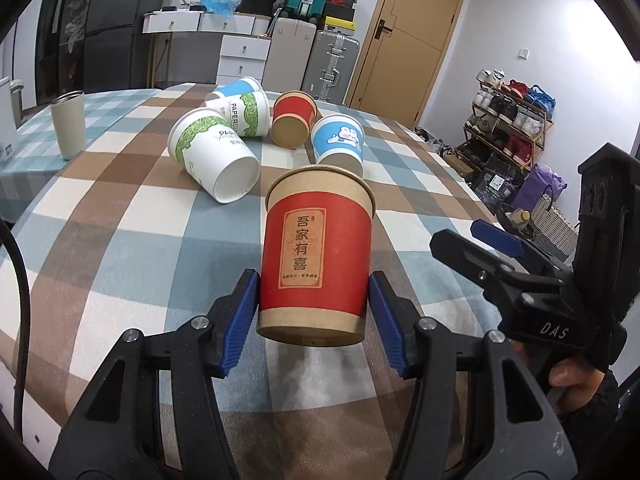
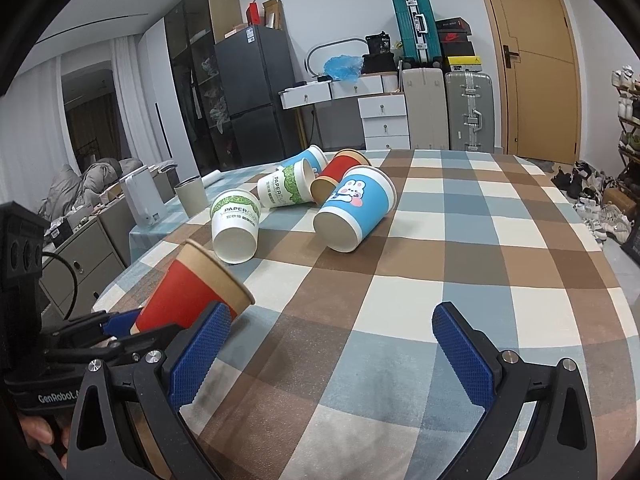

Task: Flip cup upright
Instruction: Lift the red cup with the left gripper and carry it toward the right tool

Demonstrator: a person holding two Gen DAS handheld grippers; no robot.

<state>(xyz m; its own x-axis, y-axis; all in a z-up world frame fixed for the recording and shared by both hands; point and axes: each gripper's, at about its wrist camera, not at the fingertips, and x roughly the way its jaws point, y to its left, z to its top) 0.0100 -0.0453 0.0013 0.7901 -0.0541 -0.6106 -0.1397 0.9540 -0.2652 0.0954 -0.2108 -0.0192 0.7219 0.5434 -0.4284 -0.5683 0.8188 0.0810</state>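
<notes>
My left gripper is shut on a red and kraft paper cup, its blue pads on both sides near the base, held above the checked tablecloth. In the right wrist view the same cup is tilted, mouth up and to the right. My right gripper is open and empty over the cloth; it also shows in the left wrist view. Several cups lie on their sides farther back: a blue bunny cup, two white and green cups, a red cup.
A beige tumbler stands upright at the table's far left. Drawers, suitcases, a fridge and a door stand beyond the table. A shoe rack is at the right.
</notes>
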